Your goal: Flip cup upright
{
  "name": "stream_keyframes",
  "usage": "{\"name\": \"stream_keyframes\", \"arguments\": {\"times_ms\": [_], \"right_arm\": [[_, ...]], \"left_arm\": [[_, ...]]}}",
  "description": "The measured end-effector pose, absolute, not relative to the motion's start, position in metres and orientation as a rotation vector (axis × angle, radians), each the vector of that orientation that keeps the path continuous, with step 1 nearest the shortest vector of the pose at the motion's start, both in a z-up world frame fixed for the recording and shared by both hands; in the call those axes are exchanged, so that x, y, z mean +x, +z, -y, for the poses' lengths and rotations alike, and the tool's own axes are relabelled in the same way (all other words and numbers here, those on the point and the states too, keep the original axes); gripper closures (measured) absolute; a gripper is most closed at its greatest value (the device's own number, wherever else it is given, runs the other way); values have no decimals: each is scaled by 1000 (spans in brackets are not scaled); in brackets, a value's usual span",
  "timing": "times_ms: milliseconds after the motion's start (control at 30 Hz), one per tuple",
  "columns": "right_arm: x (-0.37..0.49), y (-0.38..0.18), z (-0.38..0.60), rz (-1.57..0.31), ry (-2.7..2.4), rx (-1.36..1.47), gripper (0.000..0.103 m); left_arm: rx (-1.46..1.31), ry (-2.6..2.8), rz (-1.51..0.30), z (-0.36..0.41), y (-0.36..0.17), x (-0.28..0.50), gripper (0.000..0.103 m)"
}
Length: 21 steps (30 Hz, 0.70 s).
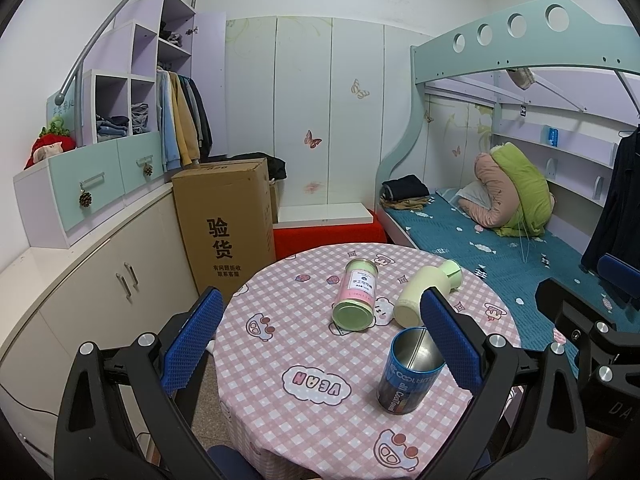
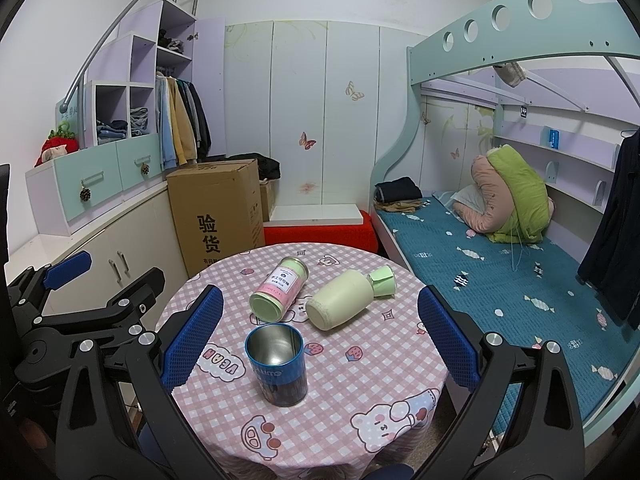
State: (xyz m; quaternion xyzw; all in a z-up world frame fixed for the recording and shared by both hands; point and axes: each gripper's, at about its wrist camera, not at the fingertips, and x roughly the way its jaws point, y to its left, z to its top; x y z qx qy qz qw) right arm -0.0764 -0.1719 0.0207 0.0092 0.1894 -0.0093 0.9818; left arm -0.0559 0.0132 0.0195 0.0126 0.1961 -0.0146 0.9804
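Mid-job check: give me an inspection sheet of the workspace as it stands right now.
Surface: round table under a pink checked cartoon cloth.
Job's things: blue tin cup stands upright, open mouth up, near the front edge.
Clutter: pink-and-green labelled canister lies on its side; pale green bottle lies on its side beside it. Whether they touch cannot be told.
Grippers: left claw open, holding nothing; right claw open, holding nothing, the cup ahead between its fingers.
Cables: a thin dark cable runs down the cabinet front at left.
Surroundings: cardboard box, cabinets and wardrobe at left, bunk bed at right.
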Motion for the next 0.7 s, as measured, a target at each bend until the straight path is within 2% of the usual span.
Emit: {"name": "stream_keyframes", "arguments": {"times_ms": [700], "right_arm": [[-76, 21, 172, -381, -18, 19, 5]], "left_arm": [[28, -23, -375, -12, 18, -58, 8]]}}
